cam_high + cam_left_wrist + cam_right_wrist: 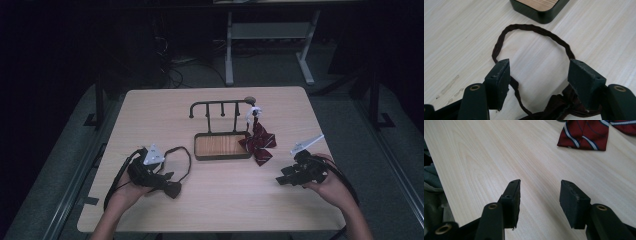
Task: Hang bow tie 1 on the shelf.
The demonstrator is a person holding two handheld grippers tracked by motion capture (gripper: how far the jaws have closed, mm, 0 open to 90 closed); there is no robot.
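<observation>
At the pale wood bench point(150, 210), I hold a claw in each hand. My left claw point(159, 176) sits low at the bench's near-left, jaws apart w/ nothing pinched; a dark bow tie point(172, 189) lies right at its tips, though whether they touch I can't tell. In the left gripper view that claw point(539, 77) straddles the tie's thin braided neck loop point(534, 28), which curves out over the wood toward a corner of the dark-rimmed tray point(541, 17); the bow's bunched fabric point(559, 105) sits low between the jaws, nearer the right-hand one, no pad pressing it. My right claw point(284, 178) is at the near-right, well apart from the left one, jaws also apart and gripping nothing; in the right gripper view it point(540, 197) hangs over bare wood. Beyond it lies a red striped bow tie point(586, 133), apart from the jaws. From the high view, that red bow tie point(258, 142) rests just beside the tray point(222, 156) at the rack's right end, under the dark hook rack point(220, 106) mid-bench.
</observation>
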